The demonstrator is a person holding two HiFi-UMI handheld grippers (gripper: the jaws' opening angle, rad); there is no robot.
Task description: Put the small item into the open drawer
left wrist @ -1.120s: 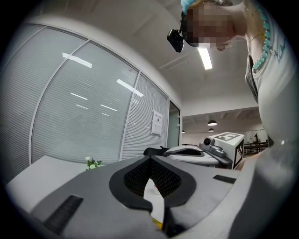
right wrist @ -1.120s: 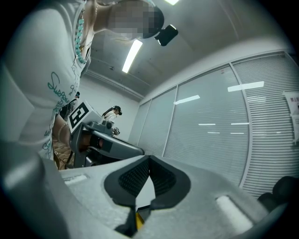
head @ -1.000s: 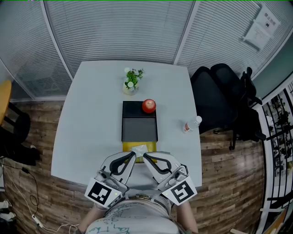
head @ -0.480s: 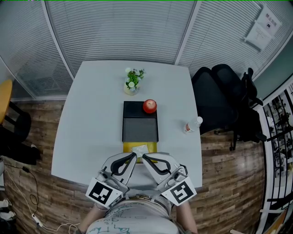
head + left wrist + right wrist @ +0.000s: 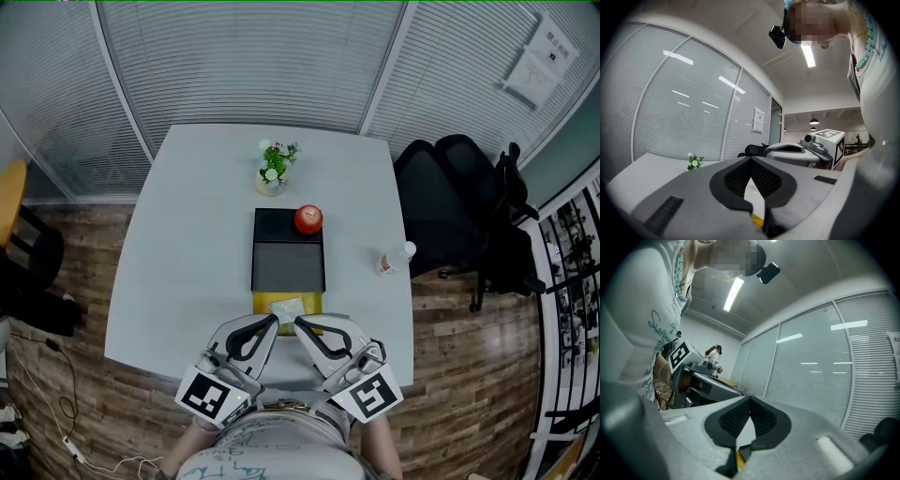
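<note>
A red apple-like ball (image 5: pixel 307 218) sits on top of a small black cabinet (image 5: pixel 277 225) in the middle of the white table (image 5: pixel 187 234). The cabinet's drawer (image 5: pixel 288 267) is pulled open toward me and looks empty. My left gripper (image 5: pixel 275 320) and right gripper (image 5: pixel 298 322) hover side by side at the table's near edge, tips turned toward each other. Both are shut with nothing between their jaws. In the left gripper view the left gripper's (image 5: pixel 750 161) pads meet; in the right gripper view the right gripper (image 5: pixel 750 400) looks the same.
A yellow tissue box (image 5: pixel 287 305) lies just in front of the drawer, right beyond the gripper tips. A small vase of flowers (image 5: pixel 273 169) stands behind the cabinet. A water bottle (image 5: pixel 394 258) lies near the right edge. A black office chair (image 5: pixel 450 206) stands to the right.
</note>
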